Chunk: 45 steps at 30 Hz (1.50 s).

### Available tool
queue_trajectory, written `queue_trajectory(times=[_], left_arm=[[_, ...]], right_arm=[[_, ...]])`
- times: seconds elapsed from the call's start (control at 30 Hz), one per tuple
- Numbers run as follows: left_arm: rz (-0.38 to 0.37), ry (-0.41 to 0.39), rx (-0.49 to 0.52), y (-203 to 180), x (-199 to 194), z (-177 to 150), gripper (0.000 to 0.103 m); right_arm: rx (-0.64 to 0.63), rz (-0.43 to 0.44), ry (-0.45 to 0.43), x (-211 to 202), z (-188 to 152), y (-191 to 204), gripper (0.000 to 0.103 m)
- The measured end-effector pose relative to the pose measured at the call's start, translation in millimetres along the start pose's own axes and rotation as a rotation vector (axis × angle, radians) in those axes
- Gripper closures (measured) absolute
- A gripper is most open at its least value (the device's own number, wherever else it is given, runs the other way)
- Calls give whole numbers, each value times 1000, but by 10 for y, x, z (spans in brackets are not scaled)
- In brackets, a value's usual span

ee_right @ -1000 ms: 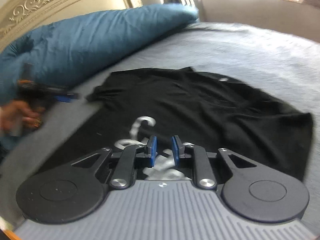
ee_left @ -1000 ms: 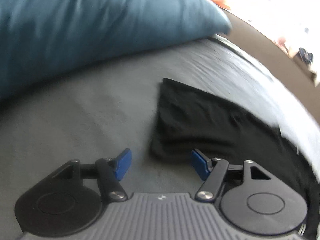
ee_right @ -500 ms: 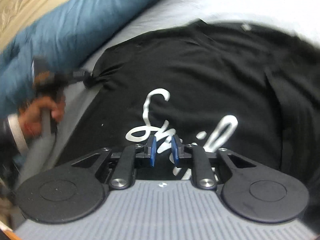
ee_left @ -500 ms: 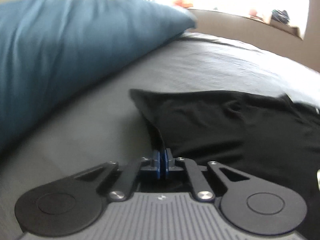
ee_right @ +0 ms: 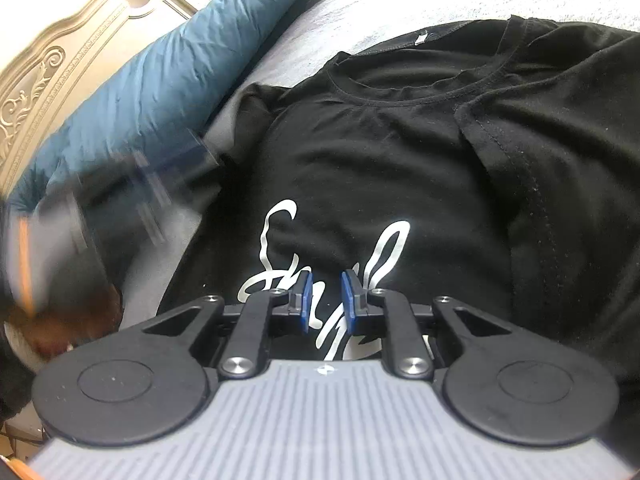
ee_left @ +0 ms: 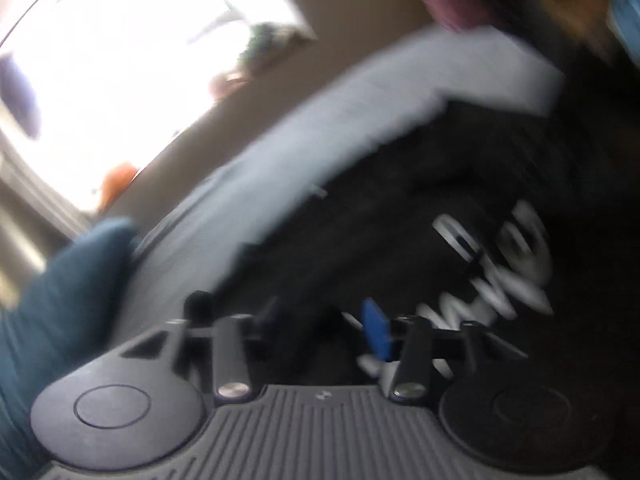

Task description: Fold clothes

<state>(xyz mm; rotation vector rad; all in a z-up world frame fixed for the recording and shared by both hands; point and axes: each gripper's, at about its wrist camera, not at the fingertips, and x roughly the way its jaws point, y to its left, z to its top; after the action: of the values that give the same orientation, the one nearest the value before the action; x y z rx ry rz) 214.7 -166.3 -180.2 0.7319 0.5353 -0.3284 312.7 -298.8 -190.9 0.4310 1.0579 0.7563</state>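
A black T-shirt [ee_right: 380, 152] with white script print lies face up on a grey bedsheet [ee_right: 360, 8]. Its right side is folded in over the chest. My right gripper [ee_right: 326, 300] hovers low over the print, its blue pads a narrow gap apart with nothing between them. The left wrist view is heavily blurred by motion. There my left gripper [ee_left: 324, 326] is over the shirt [ee_left: 400, 220] near the print, with its fingers apart and black cloth behind the gap. In the right wrist view that gripper is a dark smear [ee_right: 140, 184] beside the shirt's left sleeve, held by a hand [ee_right: 60, 312].
A large teal pillow [ee_right: 160, 80] lies along the bed's left side, against a carved cream headboard [ee_right: 52, 64]. The pillow [ee_left: 60, 300] also shows in the left wrist view. A bright window [ee_left: 120, 60] lies beyond the bed's far edge. Grey sheet [ee_left: 320, 128] surrounds the shirt.
My left gripper was shut on the shirt's left sleeve half a second ago; now its fingers are apart and it has swung fast toward the print. The right gripper moved closer to the shirt.
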Motion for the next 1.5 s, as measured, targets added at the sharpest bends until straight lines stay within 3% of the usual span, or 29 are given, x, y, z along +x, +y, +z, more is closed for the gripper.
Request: queue_trajectory(times=[0.2, 0.33, 0.47, 0.57, 0.67, 0.77, 0.87, 0.97, 1.0, 1.03, 1.13, 1.23, 1.33, 1.37, 1.4, 1.47, 1.5], left_arm=[[-24, 63, 12, -35, -262, -298, 46], [-8, 116, 12, 293, -406, -491, 46], [47, 147, -74, 580, -367, -657, 46], [84, 137, -146, 666, -235, -762, 48], [87, 120, -171, 749, -118, -852, 50], [93, 112, -173, 760, -34, -949, 50], [83, 97, -183, 782, -3, -1035, 51], [75, 79, -184, 795, 30, -1090, 52], [73, 74, -184, 805, 20, -1108, 52], [70, 70, -188, 819, 37, -1123, 52], [69, 64, -206, 857, 71, -1161, 52], [80, 59, -207, 863, 71, -1153, 52], [107, 46, -160, 824, 105, -1131, 52], [116, 44, -147, 797, 83, -1118, 52], [122, 45, -142, 789, 101, -1105, 52], [129, 49, -142, 788, 141, -1081, 52], [130, 51, -147, 793, 160, -1071, 52]], right_arm=[[-30, -16, 5, -33, 31, 42, 88], [-156, -63, 17, -87, 214, 308, 86], [-426, -94, 53, 45, 479, 934, 86], [-671, -129, 89, 387, 513, 1457, 86], [-888, -172, 103, 823, 359, 1793, 85], [-1017, -242, 121, 1265, 170, 1871, 81], [-1024, -326, 109, 1610, 124, 1838, 80], [-873, -333, 52, 1684, 276, 1733, 87], [-799, -332, 20, 1638, 351, 1681, 97], [-721, -331, -14, 1578, 431, 1626, 99], [-516, -329, -112, 1264, 644, 1375, 101], [-401, -284, -139, 1029, 766, 1166, 99], [-487, -242, -130, 999, 658, 1260, 96], [-559, -241, -112, 1049, 579, 1332, 89], [-630, -244, -95, 1111, 498, 1398, 74], [-762, -230, -53, 1233, 350, 1492, 59], [-819, -235, -29, 1303, 280, 1534, 58]])
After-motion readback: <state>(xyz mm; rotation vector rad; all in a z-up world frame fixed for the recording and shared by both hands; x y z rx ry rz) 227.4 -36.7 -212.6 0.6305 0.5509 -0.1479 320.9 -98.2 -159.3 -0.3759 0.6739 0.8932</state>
